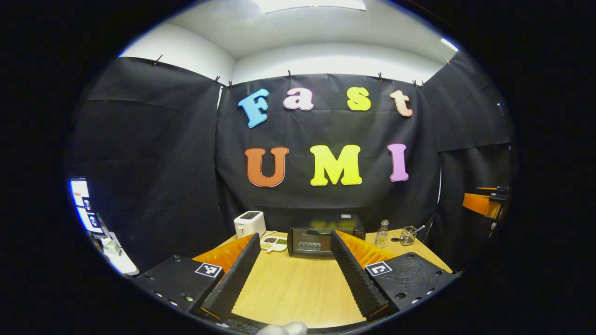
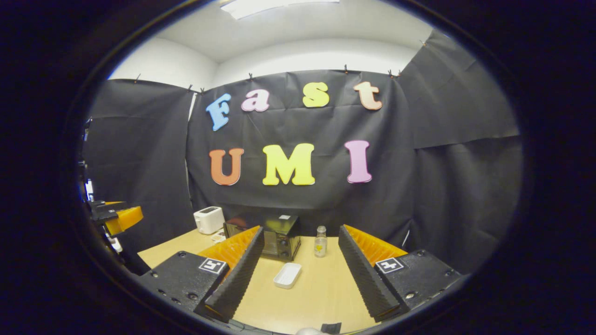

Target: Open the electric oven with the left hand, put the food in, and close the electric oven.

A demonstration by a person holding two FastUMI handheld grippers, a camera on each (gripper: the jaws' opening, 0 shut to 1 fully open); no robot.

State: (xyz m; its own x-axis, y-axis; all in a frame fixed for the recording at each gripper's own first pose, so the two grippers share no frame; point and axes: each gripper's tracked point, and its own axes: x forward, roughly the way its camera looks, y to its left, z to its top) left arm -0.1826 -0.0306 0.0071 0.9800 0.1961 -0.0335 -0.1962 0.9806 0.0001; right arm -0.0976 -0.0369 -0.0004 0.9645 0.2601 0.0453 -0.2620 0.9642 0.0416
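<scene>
Wooden table [image 1: 298, 284] fronts black cloth walls; we find the left gripper [image 1: 293, 274] spread wide, holding nothing, level above bare tabletop; the right gripper [image 2: 300, 274] likewise wide and empty; the electric oven [image 1: 323, 239] stands shut at the far edge, beside a toaster [image 1: 249, 223]; a white tray [image 2: 287, 274] lies before it.

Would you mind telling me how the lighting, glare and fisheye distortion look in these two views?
Left gripper view: a bright ceiling light panel overexposes at the top, the black electric oven door mirrors the yellow wall colour, and the light wooden table edge bows. Right gripper view: even light, the white rectangular tray is sharp, and the cloth wall curves toward the rim.
</scene>
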